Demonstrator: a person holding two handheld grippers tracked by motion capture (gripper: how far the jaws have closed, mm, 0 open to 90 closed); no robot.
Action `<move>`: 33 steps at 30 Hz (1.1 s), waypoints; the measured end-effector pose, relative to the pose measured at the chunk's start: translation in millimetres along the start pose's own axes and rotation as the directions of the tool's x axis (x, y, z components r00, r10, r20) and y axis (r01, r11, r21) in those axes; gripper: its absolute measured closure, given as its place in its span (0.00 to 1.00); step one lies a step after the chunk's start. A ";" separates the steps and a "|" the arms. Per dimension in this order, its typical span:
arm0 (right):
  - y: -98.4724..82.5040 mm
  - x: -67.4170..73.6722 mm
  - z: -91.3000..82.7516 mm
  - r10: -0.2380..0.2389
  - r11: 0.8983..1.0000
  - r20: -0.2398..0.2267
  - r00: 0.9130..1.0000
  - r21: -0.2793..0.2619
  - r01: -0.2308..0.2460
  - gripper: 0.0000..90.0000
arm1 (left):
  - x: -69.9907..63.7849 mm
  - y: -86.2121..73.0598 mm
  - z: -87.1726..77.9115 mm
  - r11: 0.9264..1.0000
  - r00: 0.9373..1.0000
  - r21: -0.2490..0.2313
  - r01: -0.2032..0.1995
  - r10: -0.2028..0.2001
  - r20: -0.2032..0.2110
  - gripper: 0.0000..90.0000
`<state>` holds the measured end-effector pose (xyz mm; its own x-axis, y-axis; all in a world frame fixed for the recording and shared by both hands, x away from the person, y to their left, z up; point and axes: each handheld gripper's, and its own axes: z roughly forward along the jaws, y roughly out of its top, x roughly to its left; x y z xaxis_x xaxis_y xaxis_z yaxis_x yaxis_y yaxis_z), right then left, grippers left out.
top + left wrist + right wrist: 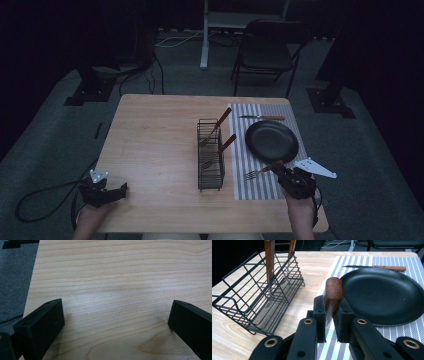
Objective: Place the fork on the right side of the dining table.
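Note:
My right gripper (280,173) sits at the table's near right, over the striped placemat (250,187). It is shut on the wooden handle (333,291) of a fork (256,172) whose tines point left toward the black wire basket (210,152). In the right gripper view, my right gripper (331,312) has its jaws pressed on both sides of that handle. Two wooden-handled utensils (220,121) lean in the basket. A black plate (271,141) lies on the placemat, with a knife (262,118) beyond it. My left gripper (121,190) is open and holds nothing above bare wood (116,290) at the near left corner.
The wooden table (160,135) has bare room to the left of the basket. A black chair (265,50) and a white desk leg (204,40) stand beyond the far edge. Cables (40,200) trail on the grey floor at the left.

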<state>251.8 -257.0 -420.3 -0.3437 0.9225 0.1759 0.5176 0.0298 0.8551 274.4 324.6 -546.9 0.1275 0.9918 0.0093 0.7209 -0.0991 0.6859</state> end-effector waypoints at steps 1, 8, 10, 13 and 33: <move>-1.2 -0.5 0.7 0.006 1.000 -0.002 1.000 0.003 -0.006 0.90 | 0.0 0.0 0.0 1.000 1.000 0.000 0.000 0.000 0.000 0.01; -7.2 -5.8 3.0 0.036 0.999 0.000 0.999 0.015 -0.036 0.90 | 0.0 0.0 0.0 1.000 1.000 0.000 0.000 0.000 0.000 0.01; -8.7 -7.1 3.6 0.036 0.999 0.005 0.999 0.018 -0.036 0.90 | 0.0 0.0 0.0 1.000 1.000 0.000 0.000 0.000 0.000 0.01; -11.0 -9.1 3.1 0.045 0.999 0.004 0.999 0.014 -0.046 0.90 | 0.0 0.0 0.0 1.000 1.000 0.000 0.000 0.000 0.000 0.01; -21.6 -43.1 2.3 0.098 0.994 0.013 0.995 0.053 -0.098 0.79 | 0.0 0.0 0.0 1.000 1.000 0.000 0.000 0.000 0.000 0.01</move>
<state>257.2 -296.5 -447.4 -0.2815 0.9258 0.2525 0.5900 -0.0406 0.8064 274.3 324.5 -546.9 0.1274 0.9918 0.0091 0.7208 -0.0989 0.6860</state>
